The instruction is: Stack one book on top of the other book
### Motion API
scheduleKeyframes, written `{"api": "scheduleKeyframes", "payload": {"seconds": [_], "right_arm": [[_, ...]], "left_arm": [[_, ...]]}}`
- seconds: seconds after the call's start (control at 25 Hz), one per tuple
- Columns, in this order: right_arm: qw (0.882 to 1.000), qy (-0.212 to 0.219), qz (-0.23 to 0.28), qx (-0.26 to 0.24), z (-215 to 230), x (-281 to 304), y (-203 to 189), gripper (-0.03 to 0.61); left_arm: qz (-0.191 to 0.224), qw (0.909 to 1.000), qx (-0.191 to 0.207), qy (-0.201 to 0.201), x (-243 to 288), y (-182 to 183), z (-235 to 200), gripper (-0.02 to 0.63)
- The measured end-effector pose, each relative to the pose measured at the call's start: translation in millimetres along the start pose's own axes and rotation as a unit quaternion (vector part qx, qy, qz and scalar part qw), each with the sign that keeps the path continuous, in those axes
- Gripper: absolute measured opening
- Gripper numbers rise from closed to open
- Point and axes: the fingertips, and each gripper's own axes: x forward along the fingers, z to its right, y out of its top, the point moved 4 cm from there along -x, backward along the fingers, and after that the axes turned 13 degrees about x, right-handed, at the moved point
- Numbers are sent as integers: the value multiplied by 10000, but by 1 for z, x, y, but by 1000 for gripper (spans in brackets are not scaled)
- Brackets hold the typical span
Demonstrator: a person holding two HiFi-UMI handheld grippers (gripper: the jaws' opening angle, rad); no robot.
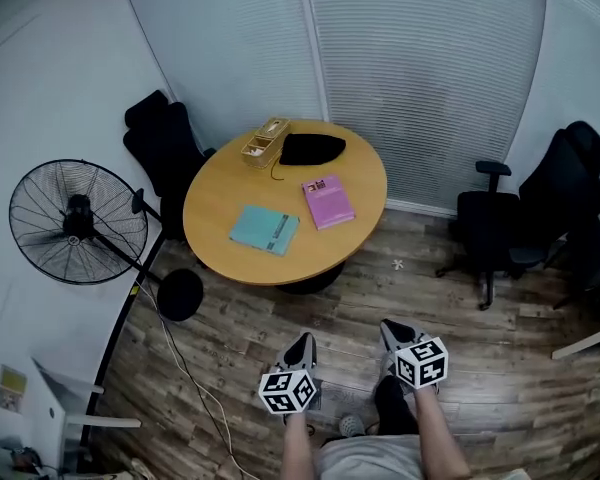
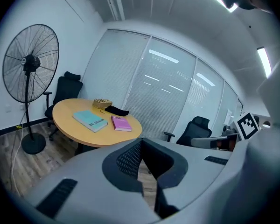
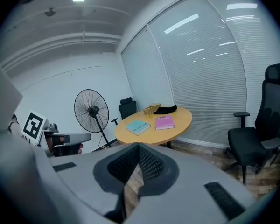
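Note:
A teal book (image 1: 265, 229) and a pink book (image 1: 328, 201) lie flat, side by side and apart, on the round wooden table (image 1: 220, 183). Both gripper views catch them from afar: teal book (image 2: 90, 120), pink book (image 2: 121, 123), teal book (image 3: 137, 127), pink book (image 3: 164, 122). My left gripper (image 1: 302, 347) and right gripper (image 1: 392, 334) hang over the floor well short of the table, both shut with nothing between the jaws. The jaws meet in the left gripper (image 2: 141, 161) view and in the right gripper (image 3: 136, 163) view.
A wooden box (image 1: 265, 141) and a black pouch (image 1: 311, 149) sit at the table's far side. A standing fan (image 1: 76, 221) with a floor cable is at the left. Black office chairs stand behind the table (image 1: 165, 148) and at the right (image 1: 500, 230). Blinds cover the far wall.

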Motion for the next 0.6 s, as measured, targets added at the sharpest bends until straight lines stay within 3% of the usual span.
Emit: {"api": "scheduleKeyframes", "payload": {"seconds": [0.28, 0.6], "right_arm": [[9997, 214, -136, 72, 45, 45, 46, 21], [9982, 530, -231, 125, 86, 95, 103, 21]], "left_arm": [[27, 9994, -274, 189, 58, 16, -12, 27], [21, 9979, -159, 628, 113, 55, -22, 26]]}}
